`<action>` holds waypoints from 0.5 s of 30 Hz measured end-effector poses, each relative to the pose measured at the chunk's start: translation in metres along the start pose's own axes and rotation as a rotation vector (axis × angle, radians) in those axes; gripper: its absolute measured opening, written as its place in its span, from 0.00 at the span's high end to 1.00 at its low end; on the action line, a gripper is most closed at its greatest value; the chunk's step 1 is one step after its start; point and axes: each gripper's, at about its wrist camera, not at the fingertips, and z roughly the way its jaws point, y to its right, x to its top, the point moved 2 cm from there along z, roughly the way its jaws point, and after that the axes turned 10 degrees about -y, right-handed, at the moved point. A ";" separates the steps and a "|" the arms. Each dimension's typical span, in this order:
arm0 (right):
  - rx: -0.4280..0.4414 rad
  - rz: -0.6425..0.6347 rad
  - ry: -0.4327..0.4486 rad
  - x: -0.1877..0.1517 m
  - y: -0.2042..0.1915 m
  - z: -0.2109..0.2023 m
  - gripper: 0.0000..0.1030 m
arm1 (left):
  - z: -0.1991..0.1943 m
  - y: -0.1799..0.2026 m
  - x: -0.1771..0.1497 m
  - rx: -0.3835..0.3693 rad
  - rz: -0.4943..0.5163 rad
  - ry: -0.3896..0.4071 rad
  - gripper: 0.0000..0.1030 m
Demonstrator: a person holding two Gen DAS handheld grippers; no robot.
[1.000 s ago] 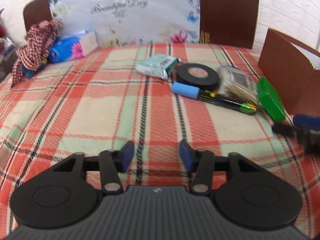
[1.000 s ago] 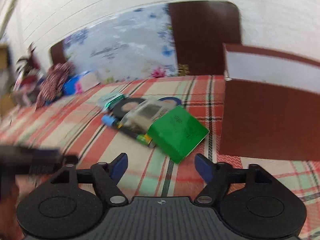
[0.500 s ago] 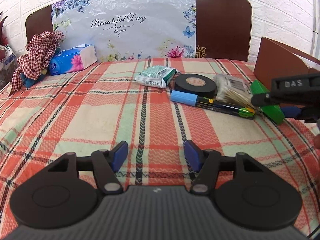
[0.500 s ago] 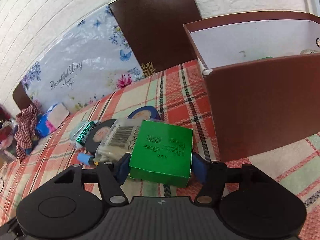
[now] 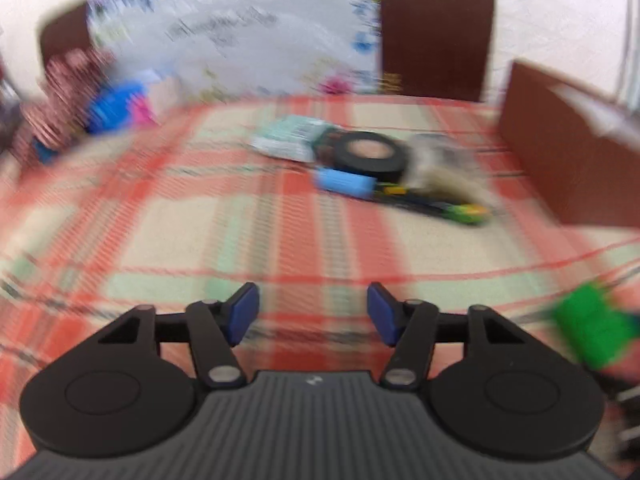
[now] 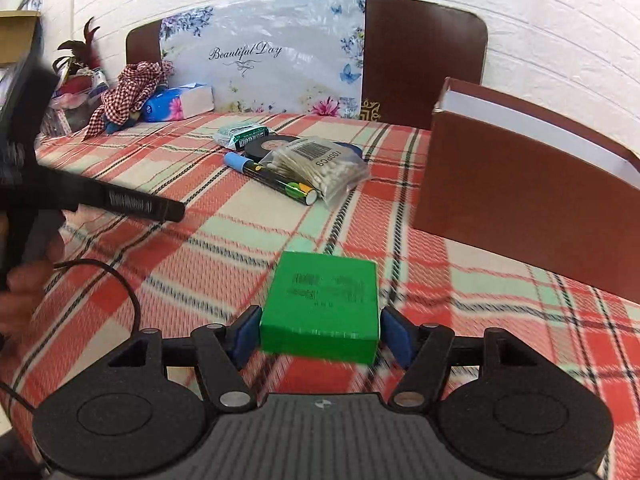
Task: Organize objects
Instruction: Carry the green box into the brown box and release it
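Nearest, my right gripper has the green box between its blue pads, both pads against the box sides, box held clear of the cloth. There is dark print on the box top, too smeared to read.

My left gripper holds nothing; the jaws stand about half apart and are closing over bare plaid cloth. The left view is motion-blurred. The green box also shows at its right edge.

From the right view, the left gripper's body crosses the left side, with a hand below it and a black cable looping over the cloth.

Mid-table cluster, items touching or overlapping:
- marker, blue cap, black barrel, yellow-green end; barrel print is not legible.
- bag of cotton buds, barcode label reads "100PCS"; it lies partly over the marker and the tape.
- black tape roll behind the marker.
- a blue roll, mostly hidden behind the bag.
- green-and-white packet; its lettering is too small to read.

To the right, a brown box with a white inner wall stands well apart from the cluster.

At the far edge lie a tissue pack and checked fabric. Behind them a floral sheet reads "Beautiful Day", leaning on a brown headboard.
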 end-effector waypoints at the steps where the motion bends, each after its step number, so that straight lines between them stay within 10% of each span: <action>1: 0.005 0.007 0.004 -0.001 0.003 -0.001 0.36 | -0.007 0.006 0.002 -0.065 -0.015 -0.022 0.44; 9: 0.040 0.035 -0.005 -0.006 0.007 0.007 0.40 | 0.005 0.089 0.002 -0.329 0.049 -0.280 0.45; 15: 0.021 0.044 0.083 -0.002 0.016 -0.007 0.43 | -0.008 0.117 0.020 -0.400 0.076 -0.259 0.65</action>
